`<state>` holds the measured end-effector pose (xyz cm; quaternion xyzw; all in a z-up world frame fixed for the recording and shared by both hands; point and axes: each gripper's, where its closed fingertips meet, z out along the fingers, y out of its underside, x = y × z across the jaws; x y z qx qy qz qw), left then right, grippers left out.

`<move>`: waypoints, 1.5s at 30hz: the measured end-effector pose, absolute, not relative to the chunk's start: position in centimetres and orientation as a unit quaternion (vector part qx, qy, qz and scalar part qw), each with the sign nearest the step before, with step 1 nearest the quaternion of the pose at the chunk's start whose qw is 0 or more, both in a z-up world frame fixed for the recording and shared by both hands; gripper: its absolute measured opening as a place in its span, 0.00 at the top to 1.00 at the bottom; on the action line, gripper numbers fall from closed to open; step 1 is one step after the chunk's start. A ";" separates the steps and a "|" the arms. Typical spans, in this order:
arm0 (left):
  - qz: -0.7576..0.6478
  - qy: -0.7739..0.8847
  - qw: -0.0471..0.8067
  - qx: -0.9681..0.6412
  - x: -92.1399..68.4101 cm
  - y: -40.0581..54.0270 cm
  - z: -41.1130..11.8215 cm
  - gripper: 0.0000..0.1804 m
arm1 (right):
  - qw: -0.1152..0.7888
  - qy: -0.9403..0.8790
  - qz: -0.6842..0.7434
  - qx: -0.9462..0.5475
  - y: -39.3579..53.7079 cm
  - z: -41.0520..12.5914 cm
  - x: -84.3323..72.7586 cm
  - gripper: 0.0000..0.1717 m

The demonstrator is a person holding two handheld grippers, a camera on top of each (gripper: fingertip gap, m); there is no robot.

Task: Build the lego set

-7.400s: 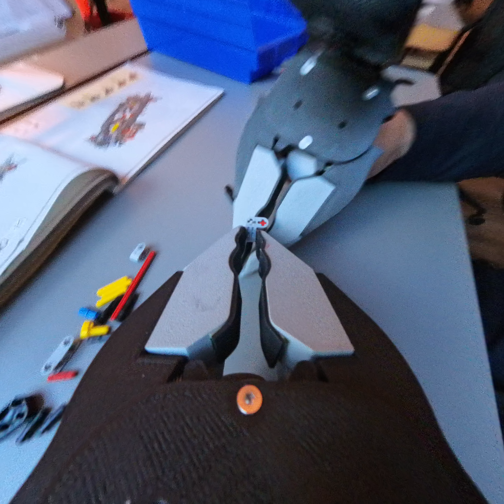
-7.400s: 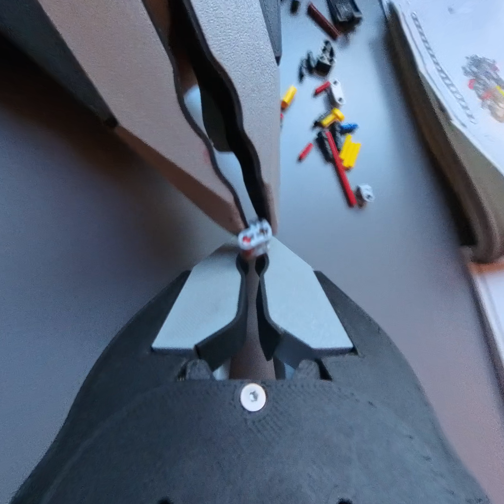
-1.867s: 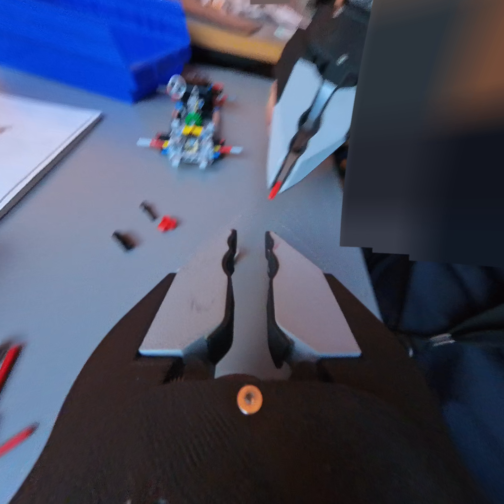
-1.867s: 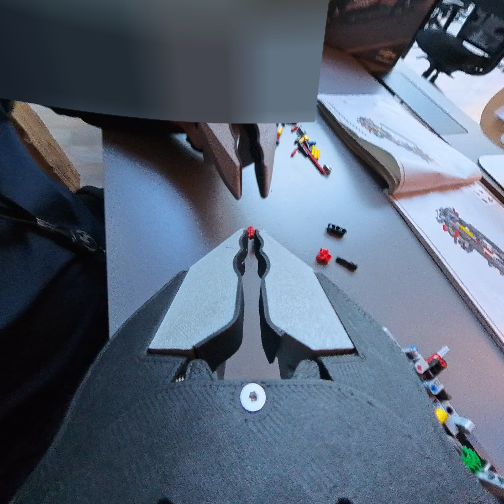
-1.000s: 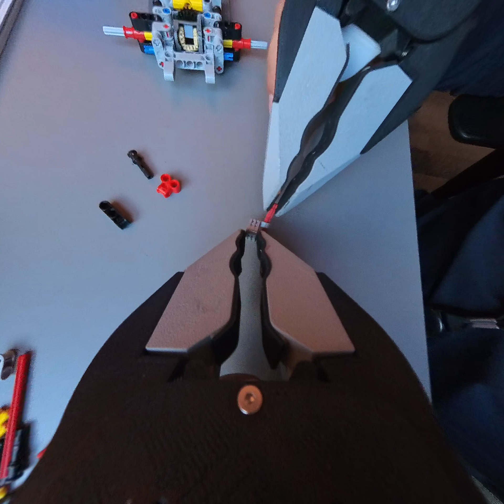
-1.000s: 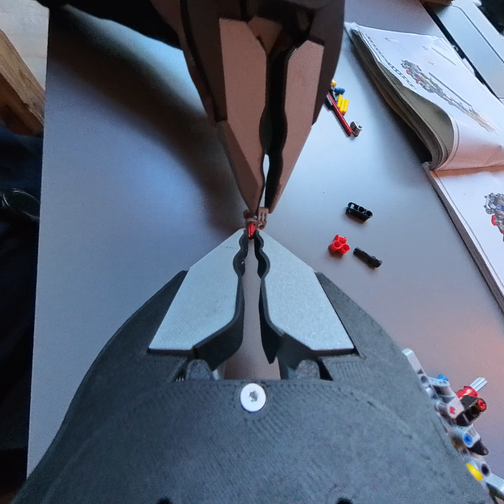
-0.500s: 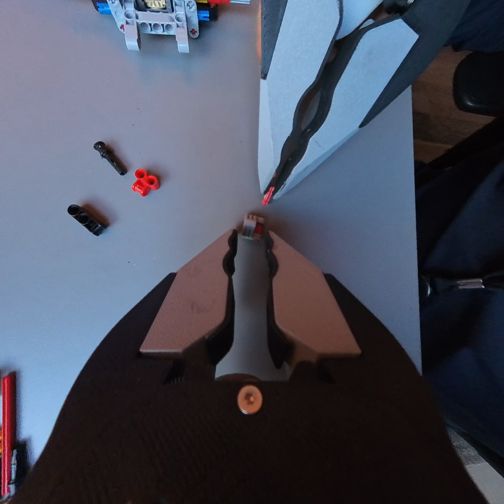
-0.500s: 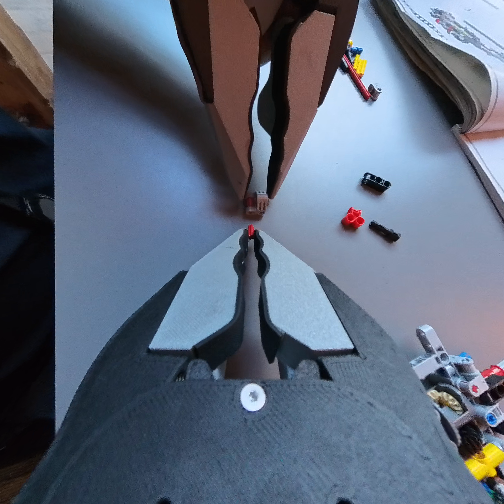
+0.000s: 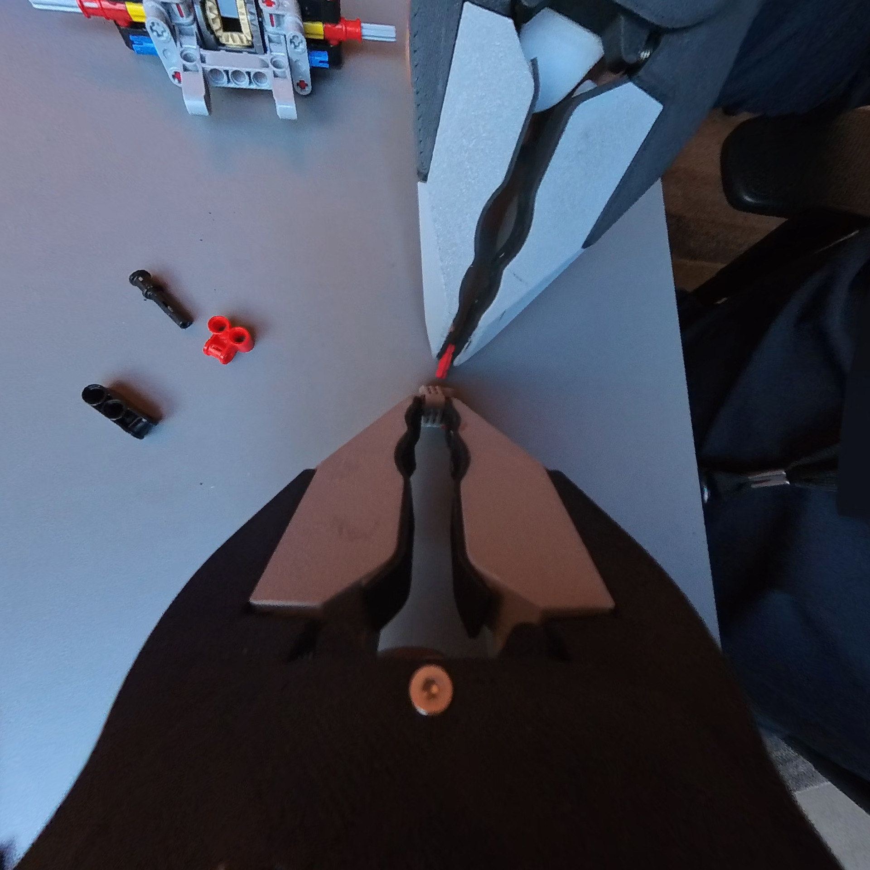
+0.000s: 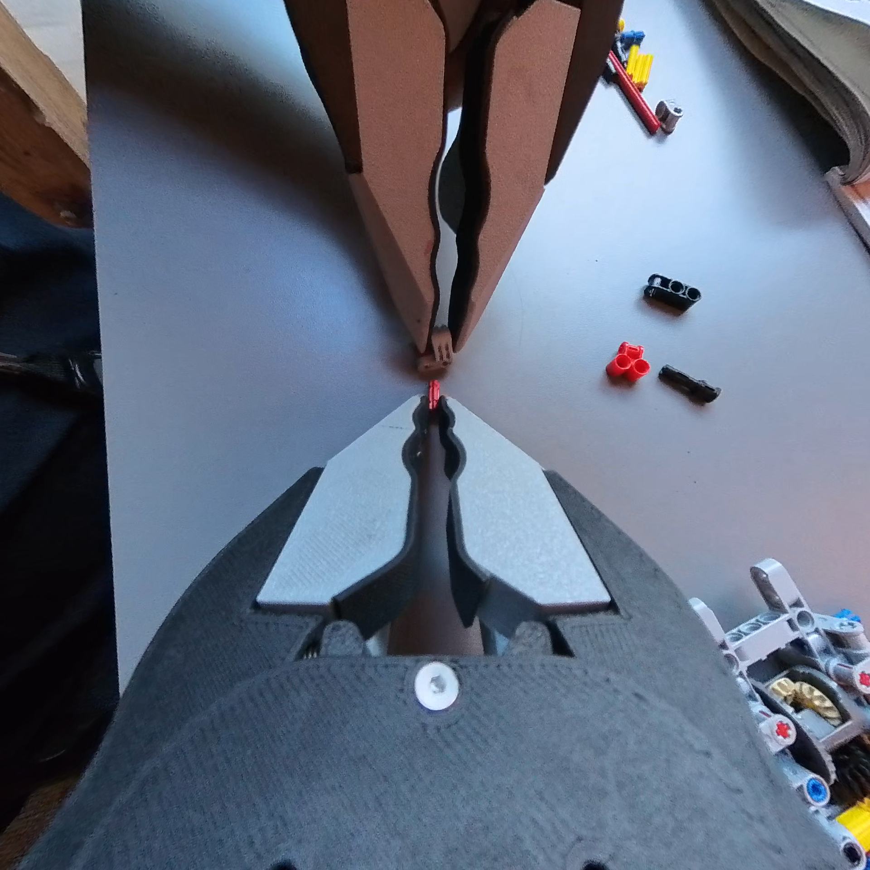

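Observation:
My left gripper [image 9: 432, 408] is shut on a small grey connector piece [image 9: 432, 398], low at the grey table [image 9: 292, 235]. The right wrist view shows the same piece [image 10: 438, 358] pinched between the left fingertips [image 10: 423, 329], its end touching or nearly touching the table. My right gripper [image 10: 433, 409] is shut on a thin red pin [image 10: 433, 393] that sticks out past its tips. The pin's end points at the grey piece, a small gap apart. In the left wrist view the right gripper [image 9: 451, 350] comes in from above with the red pin [image 9: 444, 365].
A red connector [image 9: 228, 338], a black pin [image 9: 162, 299] and a black short beam [image 9: 117, 408] lie to the left. A partly built brick model [image 9: 230, 42] stands farther off. An open booklet [image 10: 809, 70] and several loose parts [image 10: 635, 70] lie beyond. The table's edge [image 9: 682, 423] is close. Both grippers' tips are close together, under 4 cm apart.
Half a second ago my left gripper was open with the grey piece lying on the table just ahead of its tips; it has moved forward and shut on it. The right gripper kept the red pin.

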<state>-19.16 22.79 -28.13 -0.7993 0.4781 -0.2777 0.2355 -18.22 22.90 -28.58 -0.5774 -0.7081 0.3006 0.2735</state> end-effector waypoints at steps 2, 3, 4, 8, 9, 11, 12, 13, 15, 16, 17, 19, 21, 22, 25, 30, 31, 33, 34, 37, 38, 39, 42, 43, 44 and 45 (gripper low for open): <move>-0.281 0.476 0.241 -0.798 -19.1 22.8 -28.1 0.96 | 0.275 -0.713 0.300 -0.571 22.7 -28.6 -18.2 0.99; -0.283 0.475 0.243 -0.797 -19.0 22.8 -28.1 0.96 | 0.278 -0.715 0.297 -0.569 22.7 -28.6 -18.2 0.99; -0.284 0.474 0.245 -0.797 -19.0 22.9 -28.1 0.96 | 0.284 -0.716 0.294 -0.566 22.7 -28.6 -18.2 1.00; -0.288 0.472 0.251 -0.794 -19.0 22.9 -28.1 0.96 | 0.298 -0.723 0.284 -0.555 22.6 -28.5 -18.3 1.00; -0.291 0.471 0.251 -0.794 -19.0 22.9 -28.1 0.97 | 0.296 -0.724 0.286 -0.553 22.5 -28.5 -18.3 1.00; -0.296 0.470 0.252 -0.793 -18.9 22.9 -28.1 0.97 | 0.294 -0.724 0.289 -0.553 22.5 -28.5 -18.3 1.00; -0.298 0.470 0.251 -0.792 -18.9 22.9 -28.1 0.97 | 0.294 -0.723 0.291 -0.553 22.6 -28.5 -18.4 1.00; -0.300 0.469 0.252 -0.791 -18.9 22.9 -28.1 0.97 | 0.295 -0.723 0.293 -0.552 22.6 -28.4 -18.4 1.00; -0.302 0.470 0.254 -0.790 -18.9 22.9 -28.1 0.97 | 0.290 -0.725 0.294 -0.550 22.5 -28.5 -18.4 1.00; -0.303 0.470 0.255 -0.789 -18.9 22.8 -28.1 0.97 | 0.289 -0.727 0.297 -0.548 22.5 -28.4 -18.4 1.00; -0.305 0.470 0.256 -0.788 -18.9 22.8 -28.1 0.97 | 0.285 -0.727 0.299 -0.548 22.4 -28.5 -18.4 1.00; -0.311 0.470 0.255 -0.786 -18.9 22.6 -28.1 0.96 | 0.274 -0.728 0.306 -0.548 22.2 -28.6 -18.4 1.00; -0.314 0.470 0.256 -0.784 -19.0 22.6 -28.1 0.96 | 0.264 -0.728 0.313 -0.550 22.1 -28.6 -18.5 1.00; -0.314 0.471 0.256 -0.784 -19.0 22.5 -28.1 0.96 | 0.261 -0.728 0.315 -0.550 22.1 -28.6 -18.5 1.00; -0.314 0.476 0.259 -0.779 -19.0 22.6 -28.1 0.97 | 0.261 -0.734 0.314 -0.543 22.0 -28.6 -18.5 1.00; -0.326 0.476 0.262 -0.774 -18.9 22.5 -28.1 0.96 | 0.298 -0.777 0.287 -0.475 22.0 -28.6 -18.5 1.00; -0.324 0.478 0.264 -0.773 -19.0 22.5 -28.1 0.96 | 0.311 -0.785 0.279 -0.457 22.0 -28.6 -18.6 1.00; -0.322 0.480 0.266 -0.771 -19.0 22.4 -28.1 0.97 | 0.316 -0.790 0.277 -0.446 21.9 -28.6 -18.6 1.00; -0.321 0.481 0.267 -0.771 -19.1 22.3 -28.1 0.97 | 0.317 -0.791 0.277 -0.444 21.8 -28.6 -18.7 1.00; -0.314 0.480 0.275 -0.772 -19.3 22.3 -28.1 0.96 | 0.330 -0.793 0.269 -0.436 21.6 -28.6 -18.9 1.00; -0.307 0.480 0.281 -0.772 -19.3 22.3 -28.0 0.96 | 0.336 -0.792 0.265 -0.434 21.6 -28.6 -19.0 1.00; -0.301 0.479 0.287 -0.773 -19.3 22.2 -28.0 0.96 | 0.341 -0.791 0.262 -0.435 21.6 -28.6 -19.0 1.00; -0.284 0.470 0.303 -0.779 -19.4 22.3 -28.0 0.96 | 0.342 -0.785 0.261 -0.447 21.6 -28.6 -19.1 1.00; -0.281 0.469 0.305 -0.780 -19.4 22.3 -28.0 0.97 | 0.340 -0.783 0.263 -0.449 21.6 -28.6 -19.1 1.00; -0.282 0.469 0.304 -0.780 -19.4 22.2 -27.9 0.97 | 0.340 -0.782 0.264 -0.451 21.6 -28.6 -19.2 1.00; -0.285 0.467 0.302 -0.780 -19.5 22.2 -27.9 0.96 | 0.338 -0.781 0.266 -0.452 21.6 -28.6 -19.2 1.00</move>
